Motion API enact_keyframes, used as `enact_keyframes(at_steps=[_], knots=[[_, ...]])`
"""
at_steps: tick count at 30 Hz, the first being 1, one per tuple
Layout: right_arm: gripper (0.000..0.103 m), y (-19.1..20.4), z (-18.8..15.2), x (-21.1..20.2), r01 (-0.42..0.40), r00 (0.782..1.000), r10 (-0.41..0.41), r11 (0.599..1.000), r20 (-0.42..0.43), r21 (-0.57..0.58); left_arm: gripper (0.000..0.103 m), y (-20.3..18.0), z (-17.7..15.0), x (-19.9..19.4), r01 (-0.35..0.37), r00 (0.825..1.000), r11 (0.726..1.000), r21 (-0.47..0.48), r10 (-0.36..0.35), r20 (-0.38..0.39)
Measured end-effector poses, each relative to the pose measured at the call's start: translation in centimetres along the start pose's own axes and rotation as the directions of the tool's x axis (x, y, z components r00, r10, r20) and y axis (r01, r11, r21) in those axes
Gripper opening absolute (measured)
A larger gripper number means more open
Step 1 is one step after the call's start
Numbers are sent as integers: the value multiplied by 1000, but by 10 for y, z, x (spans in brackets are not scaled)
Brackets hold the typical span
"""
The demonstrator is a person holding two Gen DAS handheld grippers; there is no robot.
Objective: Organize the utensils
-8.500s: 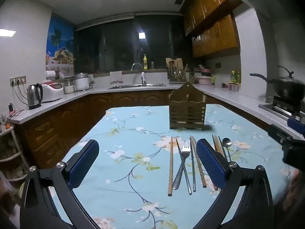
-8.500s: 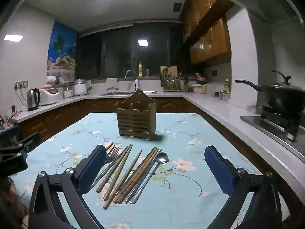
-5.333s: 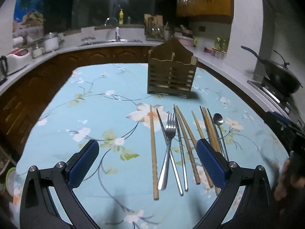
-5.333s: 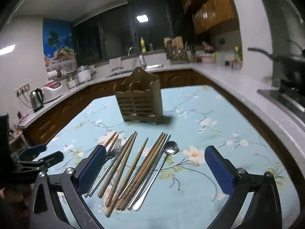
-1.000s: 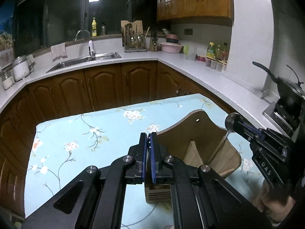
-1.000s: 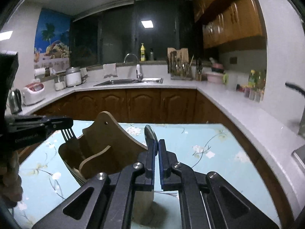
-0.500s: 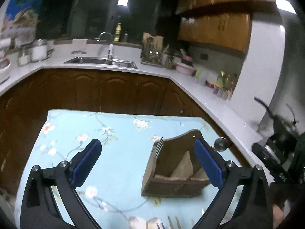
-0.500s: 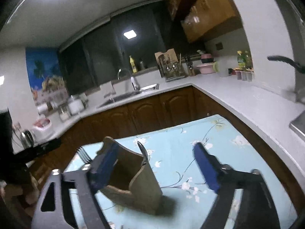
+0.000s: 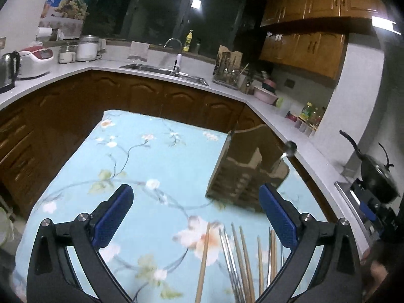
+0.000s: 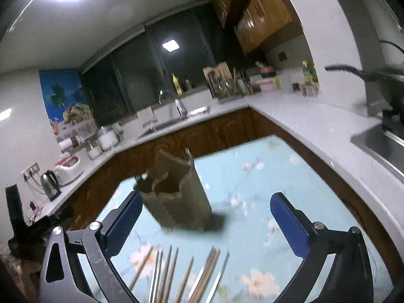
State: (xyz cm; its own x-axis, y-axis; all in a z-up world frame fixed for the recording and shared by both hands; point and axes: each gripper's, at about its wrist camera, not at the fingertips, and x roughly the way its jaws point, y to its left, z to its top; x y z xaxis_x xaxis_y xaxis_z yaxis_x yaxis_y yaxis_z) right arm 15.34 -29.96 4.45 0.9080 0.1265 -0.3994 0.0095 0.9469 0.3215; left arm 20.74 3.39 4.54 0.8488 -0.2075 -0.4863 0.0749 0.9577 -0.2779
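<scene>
- Left wrist view, far left: kettle (image 9: 7,72) and rice cooker (image 9: 35,61) sit on the kitchen worktop (image 9: 75,69), upper left of frame.
- Lower left to lower right: left gripper (image 9: 195,218) has jaws spread wide, just been opening, nothing btwn the blue pads, only floral tablecloth (image 9: 126,166) under them.
- Top centre: sink (image 9: 164,72) w/ tap, yellow bottle behind it.
- Bottom centre: chopsticks (image 9: 204,260) lie flat on the cloth, tips pointing up-frame; slim metal utensils (image 9: 232,265) just beside them, blurred, so can't tell which is which.
- Right of centre: wooden utensil holder (image 9: 250,174) stands on the cloth, above and apart from the loose pieces. Spoon (image 9: 289,149) sticks up at its right edge, bowl uppermost.
- Far right: black wok (image 9: 376,176) on the stove; part of the other gripper and a hand at the lower right edge.
- Right wrist view, far left: left gripper seen dark at the left edge; kettle (image 10: 50,184) above it on the worktop.
- Lower left to lower right: right gripper (image 10: 204,219) jaws released wide too, just been opening, nothing in them.
- Centre-left: utensil holder (image 10: 176,197) stands on the cloth (image 10: 252,189), blurred; fork tines (image 10: 139,179) poke out at its left side, a utensil tip at its right top.
- Bottom centre: chopsticks (image 10: 141,265) and metal pieces fan out on the cloth below the holder, not touching it.
</scene>
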Motion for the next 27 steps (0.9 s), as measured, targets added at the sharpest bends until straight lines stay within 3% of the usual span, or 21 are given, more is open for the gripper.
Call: enact_keyframes(at_steps=[5,13,18,23,25,27], knots=[[102,-9,-32,-12,16,997,-13,999,-74,41,102,8,-35,-16,-12,999,1000,-2,12,-36],[102,-15,-67,-12,48,988,-40,998,-151,51,102,17,-77,-9,-32,989,999,1,32,-147],[102,-15,-73,-2,51,981,-40,997,-191,57,102,19,-83,1,-28,981,1000,7,29,-194],[101,-4,-72,15,17,973,-2,998,-229,62,101,8,-76,22,-6,967,996,88,28,-255],[101,1,-71,24,12,969,3,998,-246,60,99,3,-73,30,13,961,994,108,17,-276],[98,8,-70,34,-4,965,15,999,-263,45,89,0,-69,39,29,957,992,123,8,-291]])
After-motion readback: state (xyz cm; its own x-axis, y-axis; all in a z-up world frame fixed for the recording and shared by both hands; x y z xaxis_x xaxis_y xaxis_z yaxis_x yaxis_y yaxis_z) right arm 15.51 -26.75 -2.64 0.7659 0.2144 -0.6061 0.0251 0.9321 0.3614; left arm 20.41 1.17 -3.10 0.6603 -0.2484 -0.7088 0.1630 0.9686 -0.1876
